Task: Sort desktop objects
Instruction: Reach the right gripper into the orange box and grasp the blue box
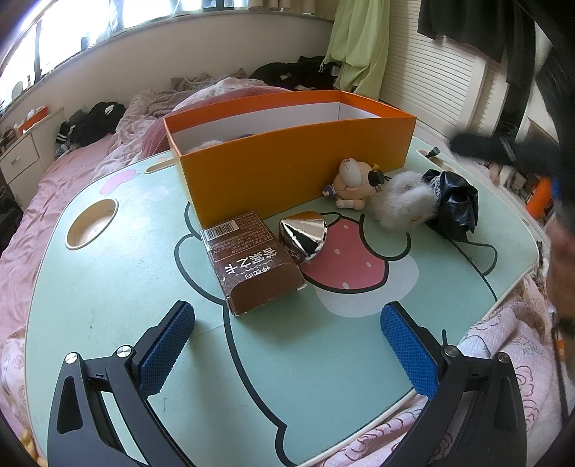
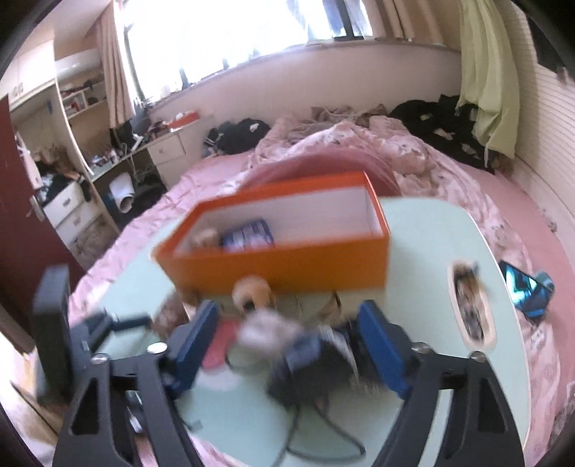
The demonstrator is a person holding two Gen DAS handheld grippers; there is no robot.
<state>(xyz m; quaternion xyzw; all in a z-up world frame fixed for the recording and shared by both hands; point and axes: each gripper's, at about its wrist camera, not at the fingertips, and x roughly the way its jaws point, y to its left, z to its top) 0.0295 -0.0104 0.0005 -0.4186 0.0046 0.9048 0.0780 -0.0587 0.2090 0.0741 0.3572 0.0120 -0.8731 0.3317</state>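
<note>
Now my right gripper wide open, empty, above black bow; I lower squarely before closing. Left gripper open, empty, near brown carton.

Pink bed beyond the jaws; white drawer unit far left; green curtain far right, below the window.

Left claw black arms, blue textured pads (silver screws), right claw alike
</note>
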